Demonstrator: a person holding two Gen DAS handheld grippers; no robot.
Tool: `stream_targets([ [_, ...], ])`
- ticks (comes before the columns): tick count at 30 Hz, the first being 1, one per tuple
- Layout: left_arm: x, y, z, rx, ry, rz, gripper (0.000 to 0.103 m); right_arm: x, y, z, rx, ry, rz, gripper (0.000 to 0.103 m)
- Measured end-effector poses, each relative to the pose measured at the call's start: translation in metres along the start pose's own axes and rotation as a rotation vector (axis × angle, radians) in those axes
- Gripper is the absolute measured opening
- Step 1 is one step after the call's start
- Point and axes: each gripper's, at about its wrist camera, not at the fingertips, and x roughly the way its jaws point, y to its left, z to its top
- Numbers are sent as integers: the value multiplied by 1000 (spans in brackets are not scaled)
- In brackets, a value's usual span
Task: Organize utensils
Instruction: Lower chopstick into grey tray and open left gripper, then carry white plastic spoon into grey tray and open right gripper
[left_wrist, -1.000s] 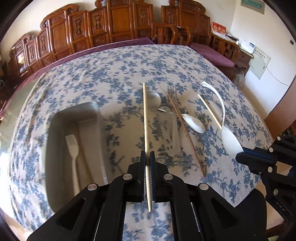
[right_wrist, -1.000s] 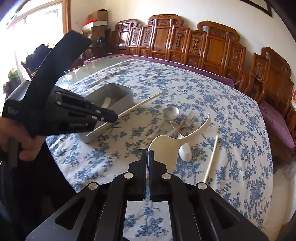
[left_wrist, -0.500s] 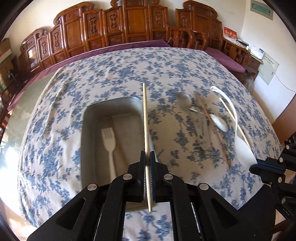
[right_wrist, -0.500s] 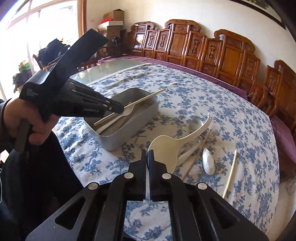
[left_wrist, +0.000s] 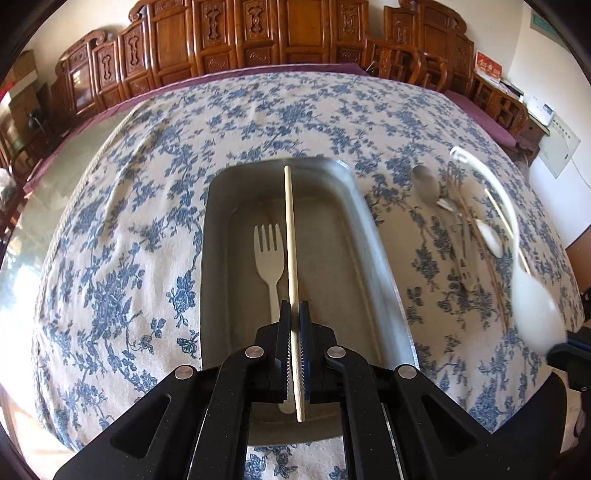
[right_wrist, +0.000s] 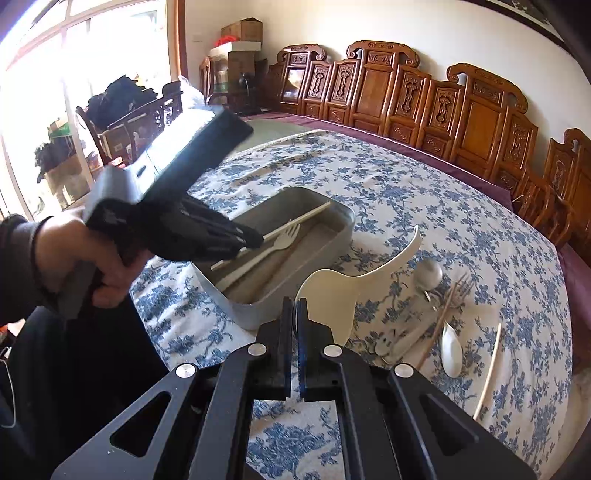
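Holding a pale chopstick (left_wrist: 290, 236) clamped between its closed fingers, the left gripper (left_wrist: 293, 314) hangs over the grey metal tray (left_wrist: 373, 236), the stick running lengthwise above the tray's interior. Tray contents: one cream plastic fork (left_wrist: 271, 254), tines toward the far end, lying on the tray floor just left of the held chopstick. Tray position: near edge of the table, on the blue-floral tablecloth (left_wrist: 110, 258).

Right gripper (right_wrist: 294, 310): jaws closed on the bowl edge of a large white ladle (right_wrist: 340, 291), handle curving up and away, held above the cloth just right of the tray.

Loose on the cloth toward the right edge: metal spoon (right_wrist: 428, 275), metal fork (right_wrist: 460, 290), small white spoon (right_wrist: 452, 350), a brown chopstick (right_wrist: 437, 332), and a second pale chopstick (right_wrist: 489, 371) lying apart from the cluster.
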Motion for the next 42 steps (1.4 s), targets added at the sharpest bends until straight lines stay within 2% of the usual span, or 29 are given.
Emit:
stream_targets([
  [6,11,5,-2,-11,21,-1,4,7,5,7,6,-1,14,3],
  [8,9,6,-1,-4,12,2,12,10,8,10,4,-1,18,3],
  [11,3,11,-1,-3,-5,0,16,14,12,15,0,-3,26,3],
  [27,-52,65,-12,-34,-93,8,16,51,51,48,-36,6,82,3],
  [34,-65,75,-21,-25,-119,16,16,69,65,56,-51,30,89,3],
  [42,-70,80,-32,-24,-132,12,16,102,61,54,-23,87,78,3],
])
